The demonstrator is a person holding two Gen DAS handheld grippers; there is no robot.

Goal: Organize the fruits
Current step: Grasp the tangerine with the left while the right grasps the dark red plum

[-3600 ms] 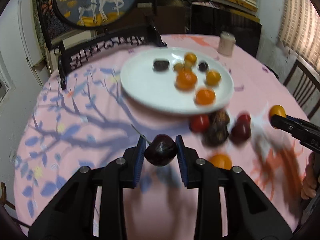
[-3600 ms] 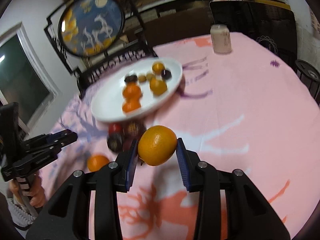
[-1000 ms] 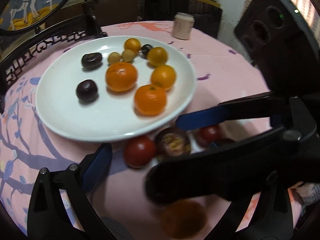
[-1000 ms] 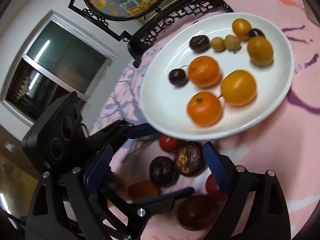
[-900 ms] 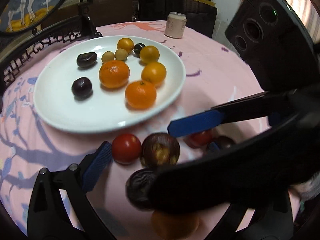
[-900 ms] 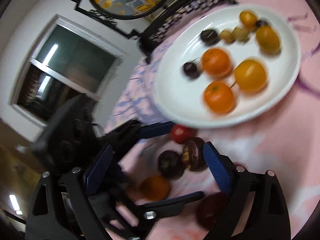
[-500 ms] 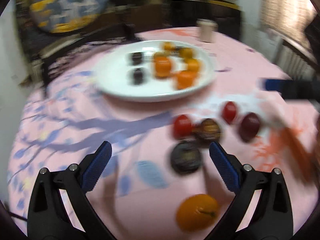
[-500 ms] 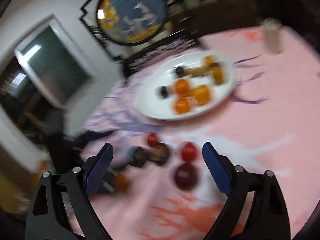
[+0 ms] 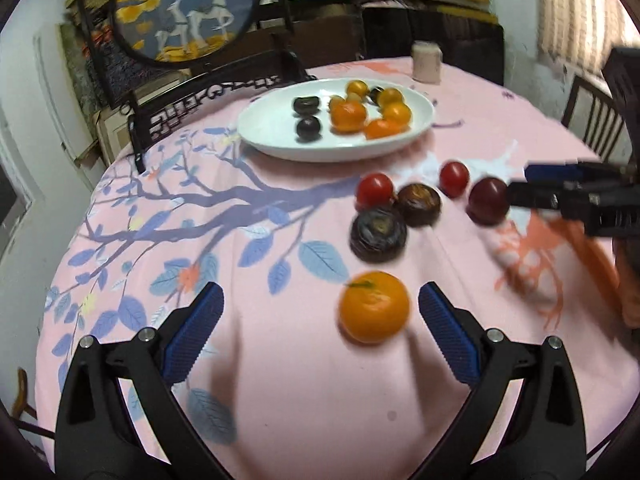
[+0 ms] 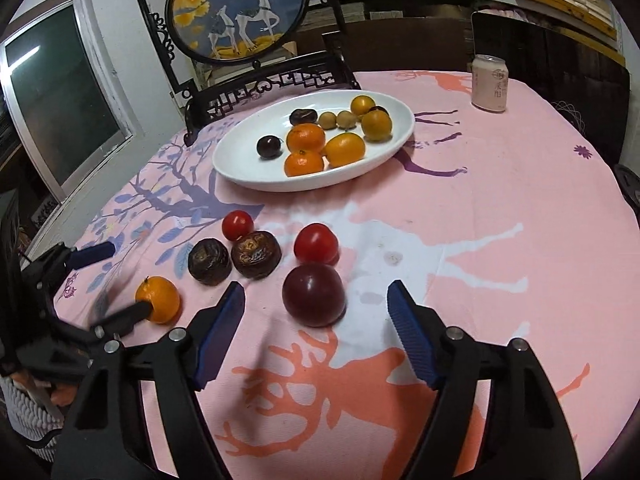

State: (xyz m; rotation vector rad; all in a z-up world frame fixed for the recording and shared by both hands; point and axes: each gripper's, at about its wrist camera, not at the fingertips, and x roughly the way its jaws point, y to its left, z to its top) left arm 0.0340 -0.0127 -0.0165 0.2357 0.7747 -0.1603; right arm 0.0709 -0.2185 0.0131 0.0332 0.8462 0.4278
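A round table under a pink tablecloth [image 10: 500, 216] fronts a deer screen [image 10: 240, 8]; both tools spread, the right tool [image 10: 316, 304] closing.

White oval plate [image 10: 240, 168] far ahead of both claws, holding oranges, yellow fruits and dark fruits. On the cloth: a loose mandarin [image 9: 374, 307] lying inside the left gripper [image 9: 320, 334], nearer its right finger; a dark plum [image 10: 314, 294] between the closing, non-touching fingers of the right gripper [image 10: 316, 316]; two tomatoes and two brown wrinkled fruits just beyond.
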